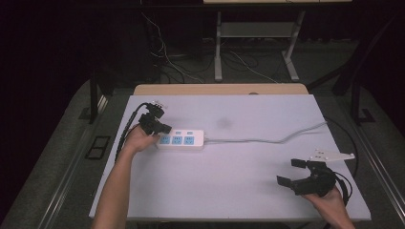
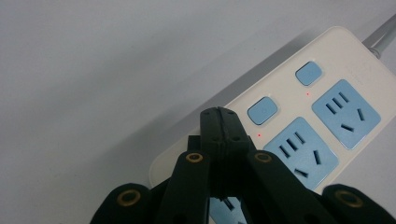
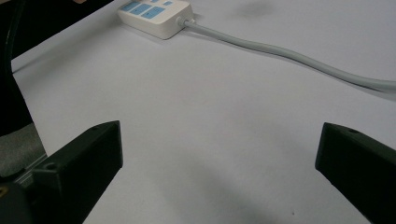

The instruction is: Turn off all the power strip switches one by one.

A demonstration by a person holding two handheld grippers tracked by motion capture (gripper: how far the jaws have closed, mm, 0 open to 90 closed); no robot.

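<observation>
One power strip (image 1: 181, 139) with three sockets, two grippers.

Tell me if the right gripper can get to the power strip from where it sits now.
Probably yes: the right gripper is open, and bare table lies between it and the power strip.

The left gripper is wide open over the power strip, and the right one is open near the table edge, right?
Not quite. The left gripper is shut, its jaws pressed together above the power strip, as the left gripper view shows. The rest holds: the right gripper is open near the table edge.
</observation>
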